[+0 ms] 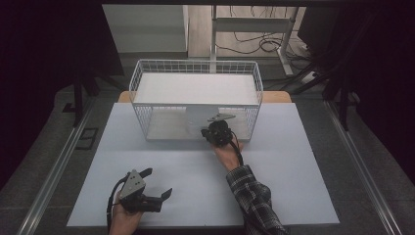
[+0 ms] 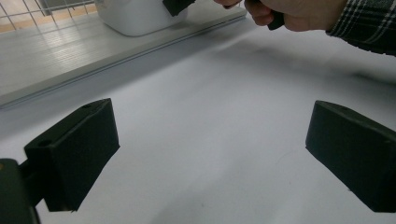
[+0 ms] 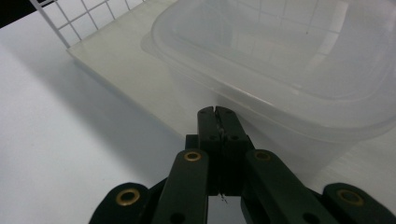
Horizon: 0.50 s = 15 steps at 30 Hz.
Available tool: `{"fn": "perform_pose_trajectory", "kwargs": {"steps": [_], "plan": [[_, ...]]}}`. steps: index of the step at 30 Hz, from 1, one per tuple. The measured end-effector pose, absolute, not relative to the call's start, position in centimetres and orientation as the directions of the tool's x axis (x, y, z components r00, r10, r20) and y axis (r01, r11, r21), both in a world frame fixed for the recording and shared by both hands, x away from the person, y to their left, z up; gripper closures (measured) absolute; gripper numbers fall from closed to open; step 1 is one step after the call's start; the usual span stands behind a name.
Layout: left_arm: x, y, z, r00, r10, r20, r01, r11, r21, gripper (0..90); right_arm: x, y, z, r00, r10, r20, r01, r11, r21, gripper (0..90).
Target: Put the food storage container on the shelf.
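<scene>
my right hand-held gripper (image 3: 218,114), jaws together, noses against the plastic tub (image 3: 289,70) in the basket (image 1: 142,83), likely to nudge it; left hand-held gripper (image 1: 155,184) waits apart.

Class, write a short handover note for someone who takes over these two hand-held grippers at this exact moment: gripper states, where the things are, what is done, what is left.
Left hand-held gripper: open, holding nothing, low over the white table sheet at the near left.
Right hand-held gripper: jaws shut together, tip at the near wall of the translucent plastic container; nothing seen between the jaws.
The container sits on the lower shelf of the white wire rack, at its open front.
Done: the right has reached the container.
Left: probably to grip it or move it; which way is unclear.
</scene>
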<state>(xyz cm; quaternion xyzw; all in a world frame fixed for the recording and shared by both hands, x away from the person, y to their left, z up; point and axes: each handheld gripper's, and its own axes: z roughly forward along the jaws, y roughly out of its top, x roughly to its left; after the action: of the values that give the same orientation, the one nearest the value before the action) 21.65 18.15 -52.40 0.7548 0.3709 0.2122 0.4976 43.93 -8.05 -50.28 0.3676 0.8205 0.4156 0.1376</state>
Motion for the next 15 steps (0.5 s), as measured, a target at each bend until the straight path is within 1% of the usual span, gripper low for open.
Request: {"fn": "perform_pose_trajectory", "kwargs": {"steps": [1, 2, 3, 4, 5, 9, 10, 11, 12, 13, 14, 15], "plan": [[21.6, 18.2, -52.4, 0.632, 0.773, -0.05, 0.351, -0.228, 0.908, 2.1, 43.9, -8.1, -50.3, -0.693, 0.717, 0.079, 0.488, 0.385, 0.783, 88.9], [21.6, 18.2, -52.4, 0.631, 0.774, -0.052, 0.354, -0.227, 0.907, 2.1, 43.9, -8.1, -50.3, -0.694, 0.714, 0.089, 0.49, 0.378, 0.786, 85.2], [21.7, 18.3, -52.4, 0.63, 0.775, -0.055, 0.358, -0.226, 0.906, 2.1, 43.9, -8.1, -50.3, -0.694, 0.714, 0.089, 0.49, 0.378, 0.786, 85.2], [21.7, 18.3, -52.4, 0.628, 0.776, -0.06, 0.369, -0.229, 0.901, 2.1, 43.8, -8.2, -50.3, -0.698, 0.708, 0.105, 0.492, 0.367, 0.789, 76.8], [21.7, 18.3, -52.4, 0.628, 0.776, -0.06, 0.369, -0.229, 0.901, 2.1, 43.8, -8.2, -50.3, -0.698, 0.708, 0.105, 0.492, 0.367, 0.789, 76.8], [21.7, 18.3, -52.4, 0.629, 0.775, -0.061, 0.377, -0.236, 0.896, 1.9, 43.2, -8.2, -50.0, -0.701, 0.705, 0.11, 0.488, 0.362, 0.794, 58.8], [21.8, 18.2, -52.4, 0.629, 0.775, -0.06, 0.38, -0.239, 0.894, 1.9, 42.9, -8.1, -49.9, -0.707, 0.701, 0.093, 0.479, 0.378, 0.793, 52.0], [21.8, 18.2, -52.4, 0.628, 0.775, -0.063, 0.391, -0.244, 0.888, 1.9, 42.9, -8.1, -49.9, -0.707, 0.701, 0.093, 0.479, 0.378, 0.793, 52.0], [21.8, 18.2, -52.4, 0.627, 0.776, -0.07, 0.405, -0.248, 0.88, 2.6, 42.7, -8.1, -49.7, -0.71, 0.699, 0.089, 0.476, 0.383, 0.791, 46.9], [21.9, 18.2, -52.4, 0.626, 0.776, -0.072, 0.415, -0.253, 0.874, 2.6, 42.7, -8.1, -49.7, -0.71, 0.699, 0.089, 0.476, 0.383, 0.791, 46.9], [21.9, 18.2, -52.3, 0.624, 0.778, -0.072, 0.422, -0.258, 0.869, 2.7, 42.4, -8.2, -49.6, -0.715, 0.693, 0.09, 0.473, 0.386, 0.792, 42.6], [21.9, 18.2, -52.3, 0.624, 0.778, -0.075, 0.427, -0.259, 0.866, 2.7, 42.2, -8.3, -49.5, -0.715, 0.693, 0.091, 0.471, 0.382, 0.795, 41.1]]}}
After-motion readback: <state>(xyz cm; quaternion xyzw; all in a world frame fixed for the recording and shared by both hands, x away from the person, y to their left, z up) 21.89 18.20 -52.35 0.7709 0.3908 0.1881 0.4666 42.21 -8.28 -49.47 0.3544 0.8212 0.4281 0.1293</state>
